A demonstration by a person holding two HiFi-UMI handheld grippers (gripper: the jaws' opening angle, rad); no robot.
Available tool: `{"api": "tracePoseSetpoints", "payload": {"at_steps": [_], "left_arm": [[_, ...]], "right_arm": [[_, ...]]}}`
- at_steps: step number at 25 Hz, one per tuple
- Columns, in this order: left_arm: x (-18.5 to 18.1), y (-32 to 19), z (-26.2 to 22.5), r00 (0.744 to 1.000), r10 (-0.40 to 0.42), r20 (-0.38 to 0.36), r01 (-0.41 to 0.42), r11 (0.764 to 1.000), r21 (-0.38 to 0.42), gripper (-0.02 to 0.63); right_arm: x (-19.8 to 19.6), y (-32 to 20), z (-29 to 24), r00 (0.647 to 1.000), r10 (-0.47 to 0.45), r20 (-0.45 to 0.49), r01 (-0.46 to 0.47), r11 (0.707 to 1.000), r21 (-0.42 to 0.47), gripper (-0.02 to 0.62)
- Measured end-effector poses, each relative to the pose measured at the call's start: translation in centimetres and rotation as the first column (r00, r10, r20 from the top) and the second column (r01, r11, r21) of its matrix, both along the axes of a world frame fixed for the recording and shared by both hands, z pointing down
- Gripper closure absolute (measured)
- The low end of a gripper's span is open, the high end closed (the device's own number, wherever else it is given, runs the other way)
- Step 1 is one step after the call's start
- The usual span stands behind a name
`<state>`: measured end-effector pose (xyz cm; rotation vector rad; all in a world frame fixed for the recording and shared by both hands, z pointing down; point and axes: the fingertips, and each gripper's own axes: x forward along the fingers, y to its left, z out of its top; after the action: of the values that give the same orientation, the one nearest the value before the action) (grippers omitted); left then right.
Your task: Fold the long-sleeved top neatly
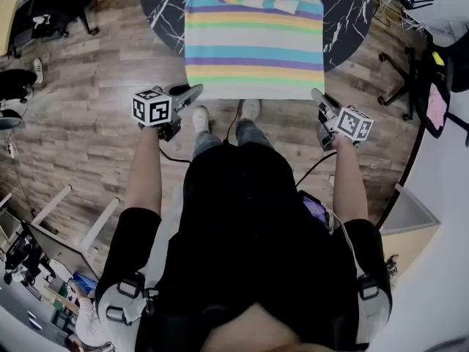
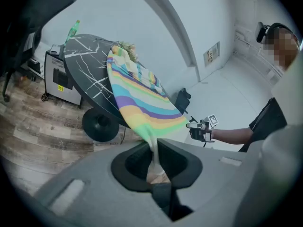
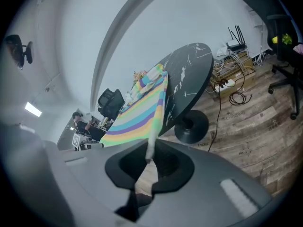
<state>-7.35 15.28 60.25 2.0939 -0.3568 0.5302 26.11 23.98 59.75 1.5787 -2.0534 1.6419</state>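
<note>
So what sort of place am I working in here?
Probably an office or lab workroom: a wheeled office chair, a router amid tangled cables, and a round black marble-look table.

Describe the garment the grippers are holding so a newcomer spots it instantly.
Find the round black white-veined table. Reaching off its near edge is the long-sleeved top, its lower corners pinched by the left gripper and right gripper. Its pastel stripes match nothing else around.
</note>
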Motion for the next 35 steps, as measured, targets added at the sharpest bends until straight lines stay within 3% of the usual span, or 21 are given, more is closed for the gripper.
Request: {"api": "tracePoseSetpoints", "payload": {"at_steps": [9,18,25,35], "left_arm": [[-2.8,3.6,-1.1,0.986,0.133,0.099,-0.136,0.990,0.025,0.571],[-6.0,6.8,-2.1,0.979,0.175,0.108,-0.175,0.984,-0.005,0.569],[-4.8,3.5,-5.0,0.988,0.093,0.124,-0.100,0.994,0.054,0.569],[-0.8,-4.4,-11.7,0.996,-0.076,0.047,0.068,0.985,0.159,0.568]], "right_arm": [[-3.0,5.0,-1.3,0.998,0.041,-0.040,-0.040,0.999,0.007,0.575],[-6.5,9.6,-2.3,0.996,0.070,-0.055,-0.070,0.998,0.005,0.574],[-5.0,4.5,-6.6,0.993,0.121,0.005,-0.120,0.977,0.175,0.575],[-0.9,-5.8,-13.6,0.998,0.013,0.067,-0.037,0.927,0.374,0.575]]}}
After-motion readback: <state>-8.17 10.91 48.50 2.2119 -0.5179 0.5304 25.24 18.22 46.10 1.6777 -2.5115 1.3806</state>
